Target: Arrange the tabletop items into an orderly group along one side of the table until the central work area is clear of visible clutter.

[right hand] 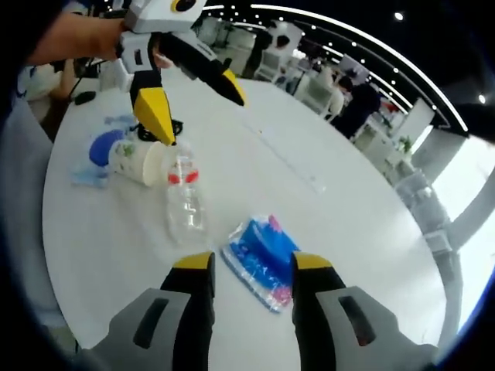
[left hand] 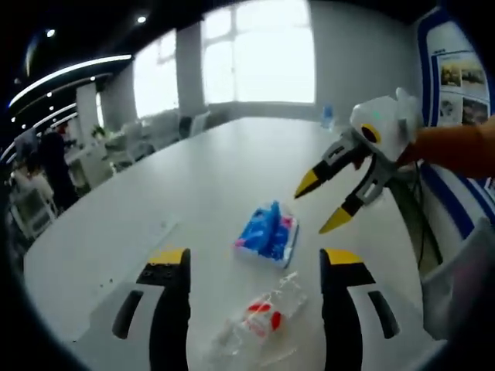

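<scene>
Both the left hand-held gripper (left hand: 255, 270) and the right hand-held gripper (right hand: 251, 267) hang agape (empty) over the white table (left hand: 193, 178), near a blue packet (right hand: 261, 259) and a clear bottle (right hand: 186, 202).

Behind your white table (left hand: 201, 178) you have bright windows (left hand: 259, 54), office chairs (right hand: 421, 197), and perhaps a standing person (right hand: 357, 104).

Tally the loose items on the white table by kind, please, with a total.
Clear plastic bottle, lying down: 1
Blue packet: 1
White paper cup, on its side: 1
Blue item beside the cup, kind unclear: 1
Small black thing at the far edge, kind unclear: 1
Total: 5
</scene>
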Available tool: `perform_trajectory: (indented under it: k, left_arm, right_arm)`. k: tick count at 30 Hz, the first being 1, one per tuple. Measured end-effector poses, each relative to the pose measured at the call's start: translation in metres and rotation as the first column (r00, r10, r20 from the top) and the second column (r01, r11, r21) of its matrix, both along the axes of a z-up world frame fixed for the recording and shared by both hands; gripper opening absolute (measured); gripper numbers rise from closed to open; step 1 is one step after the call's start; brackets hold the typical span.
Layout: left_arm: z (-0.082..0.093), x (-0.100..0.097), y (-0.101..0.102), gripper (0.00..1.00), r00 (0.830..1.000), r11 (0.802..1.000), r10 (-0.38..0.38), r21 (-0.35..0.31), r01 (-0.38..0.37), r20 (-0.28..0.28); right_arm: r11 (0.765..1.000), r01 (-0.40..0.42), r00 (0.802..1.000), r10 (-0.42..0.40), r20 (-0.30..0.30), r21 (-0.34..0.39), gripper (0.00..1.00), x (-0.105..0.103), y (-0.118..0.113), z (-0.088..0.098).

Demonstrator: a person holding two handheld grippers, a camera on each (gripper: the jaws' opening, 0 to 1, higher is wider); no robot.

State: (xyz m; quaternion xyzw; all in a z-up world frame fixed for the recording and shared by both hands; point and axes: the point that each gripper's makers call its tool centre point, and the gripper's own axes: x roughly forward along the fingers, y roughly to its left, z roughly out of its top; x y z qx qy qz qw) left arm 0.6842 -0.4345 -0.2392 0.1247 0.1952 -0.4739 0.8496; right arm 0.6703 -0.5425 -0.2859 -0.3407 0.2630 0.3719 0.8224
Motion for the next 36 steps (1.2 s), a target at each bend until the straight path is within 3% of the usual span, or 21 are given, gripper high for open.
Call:
perform_trajectory:
  k: [20, 36]
  left_arm:
    - [-0.006, -0.046, 0.061, 0.62, 0.996, 0.996, 0.085, 0.0, -0.085, 0.0]
    - [-0.026, -0.091, 0.1, 0.6, 0.988, 0.988, 0.155, 0.009, -0.155, -0.012]
  right_arm:
    - [0.995, -0.098, 0.995, 0.098, -0.001, -0.013, 0.39, -0.028, 0.046, 0.006]
    - [0.986, -0.169, 0.985, 0.168, -0.03, -0.015, 0.39, -0.043, 0.078, -0.004]
